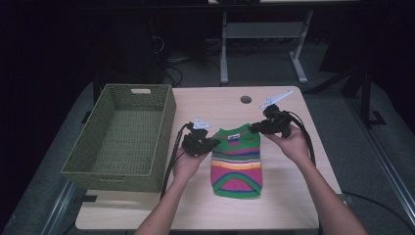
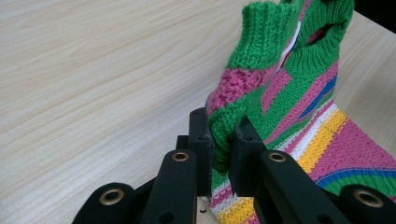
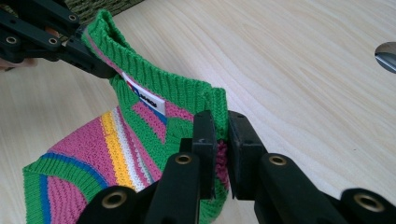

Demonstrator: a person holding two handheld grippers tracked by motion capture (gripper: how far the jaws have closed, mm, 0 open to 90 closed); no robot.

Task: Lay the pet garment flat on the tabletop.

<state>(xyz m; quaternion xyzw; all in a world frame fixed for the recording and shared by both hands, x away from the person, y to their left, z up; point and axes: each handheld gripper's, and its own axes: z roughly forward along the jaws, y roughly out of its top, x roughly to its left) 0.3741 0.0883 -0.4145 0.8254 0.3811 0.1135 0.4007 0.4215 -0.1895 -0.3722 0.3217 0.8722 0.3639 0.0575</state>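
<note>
Pale wood table (image 1: 288, 196) has a striped knit sweater (image 1: 237, 164) lying beside a green wicker basket (image 1: 122, 132), with left gripper (image 1: 211, 143) and right gripper (image 1: 253, 129) each pinching a shoulder.

sweater (image 1: 237, 161) mid table (image 1: 284, 205), basket (image 1: 122, 137) at its left

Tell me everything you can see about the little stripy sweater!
The sweater is small and knitted, with green ribbed edges and pink, yellow, white and blue stripes. A white label sits inside its neck. Its bottom lies flat on the wooden table, while the top corners are lifted. The left gripper pinches one shoulder and the right gripper pinches the other, jaws shut on the knit.
</note>
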